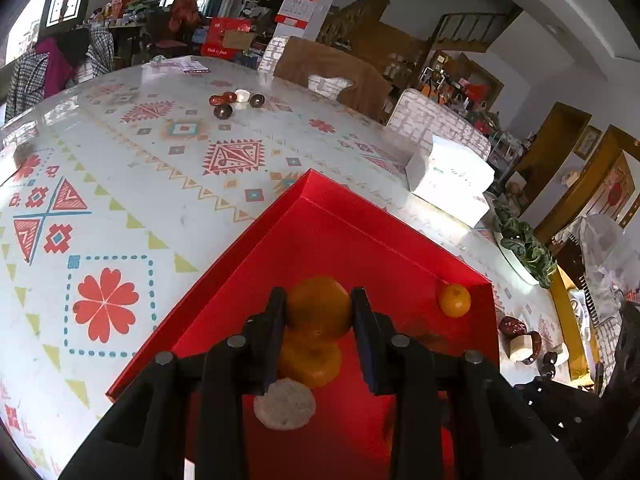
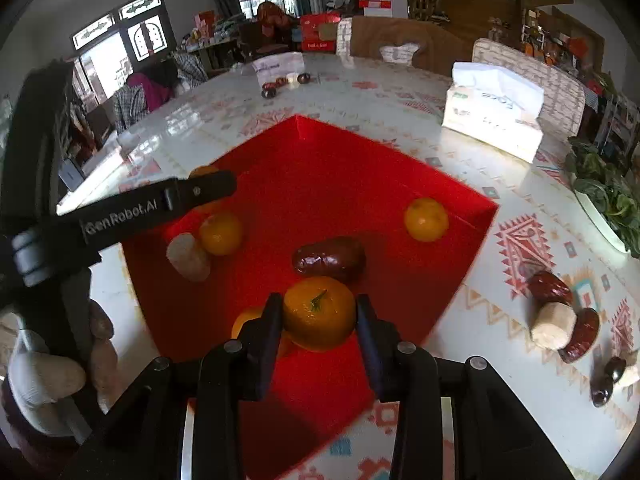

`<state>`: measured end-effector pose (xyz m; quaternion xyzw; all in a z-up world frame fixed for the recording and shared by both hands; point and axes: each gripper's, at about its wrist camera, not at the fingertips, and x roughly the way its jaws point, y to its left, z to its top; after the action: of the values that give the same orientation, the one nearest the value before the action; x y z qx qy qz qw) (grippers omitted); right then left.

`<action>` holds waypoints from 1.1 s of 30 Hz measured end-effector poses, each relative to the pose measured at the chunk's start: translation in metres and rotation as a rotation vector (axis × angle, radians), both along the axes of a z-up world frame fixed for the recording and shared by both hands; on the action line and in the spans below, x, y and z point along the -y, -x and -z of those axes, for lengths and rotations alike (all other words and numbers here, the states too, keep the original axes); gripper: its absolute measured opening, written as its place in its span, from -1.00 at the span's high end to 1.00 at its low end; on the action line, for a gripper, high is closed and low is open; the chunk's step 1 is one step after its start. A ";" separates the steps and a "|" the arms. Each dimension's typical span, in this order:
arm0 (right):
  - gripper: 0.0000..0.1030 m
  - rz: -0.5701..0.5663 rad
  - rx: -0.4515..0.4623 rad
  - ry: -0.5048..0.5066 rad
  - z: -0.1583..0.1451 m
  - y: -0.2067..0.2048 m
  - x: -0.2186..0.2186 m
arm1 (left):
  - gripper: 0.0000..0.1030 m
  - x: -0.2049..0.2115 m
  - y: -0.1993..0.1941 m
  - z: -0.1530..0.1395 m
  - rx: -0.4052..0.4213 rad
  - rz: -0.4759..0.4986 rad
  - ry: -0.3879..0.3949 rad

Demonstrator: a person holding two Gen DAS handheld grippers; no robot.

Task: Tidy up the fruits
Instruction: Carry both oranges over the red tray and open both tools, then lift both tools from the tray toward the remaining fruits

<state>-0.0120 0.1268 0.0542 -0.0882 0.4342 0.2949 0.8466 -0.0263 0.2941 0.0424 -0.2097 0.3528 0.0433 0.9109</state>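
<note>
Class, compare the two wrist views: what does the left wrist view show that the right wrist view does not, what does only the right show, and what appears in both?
Only the left wrist view shows the red flower print on the tablecloth, and the left gripper head-on, shut on an orange mandarin.

Only the right wrist view shows the dark red date lying inside the tray, the mandarin held in the right gripper, and a gloved hand.

Both show the shallow red tray, the white tissue pack, and a pale cylindrical piece in the tray.
</note>
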 end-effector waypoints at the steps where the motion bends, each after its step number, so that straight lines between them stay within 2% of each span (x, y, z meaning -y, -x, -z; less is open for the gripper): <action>1: 0.23 0.000 0.002 0.007 0.002 -0.002 -0.002 | 0.39 -0.001 0.000 0.000 0.002 -0.005 -0.003; 3: 0.23 -0.002 0.007 0.020 0.005 -0.005 -0.007 | 0.35 -0.002 0.000 -0.001 0.010 -0.013 -0.008; 7: 0.22 0.000 0.007 0.026 0.009 -0.009 -0.010 | -0.07 -0.001 0.003 -0.004 0.042 -0.035 -0.032; 10: 0.21 0.003 0.016 0.025 0.010 -0.010 -0.012 | -0.23 0.000 0.005 -0.005 0.058 -0.049 -0.050; 15: 0.04 0.017 0.045 0.009 0.002 -0.004 -0.011 | -0.30 0.003 0.006 -0.005 0.063 -0.054 -0.072; 19: 0.03 0.036 0.060 -0.012 -0.006 0.008 -0.004 | -0.32 0.004 0.007 -0.005 0.068 -0.055 -0.083; 22: 0.01 0.059 0.072 -0.027 -0.014 0.019 0.008 | -0.43 0.008 0.009 -0.006 0.073 -0.055 -0.101; 26: -0.26 0.111 0.102 -0.048 -0.025 0.036 0.035 | -0.54 0.016 0.010 -0.008 0.084 -0.048 -0.142; 28: -0.27 0.143 0.115 -0.060 -0.028 0.041 0.052 | -0.62 0.018 0.011 -0.008 0.087 -0.053 -0.162; 33: -0.29 0.261 0.126 -0.081 -0.029 0.063 0.112 | -0.63 0.026 0.012 -0.010 0.097 -0.052 -0.204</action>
<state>-0.0755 0.0145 0.0830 -0.0149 0.3756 0.1935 0.9062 -0.0388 0.2684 0.0527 -0.1271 0.2964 0.0924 0.9421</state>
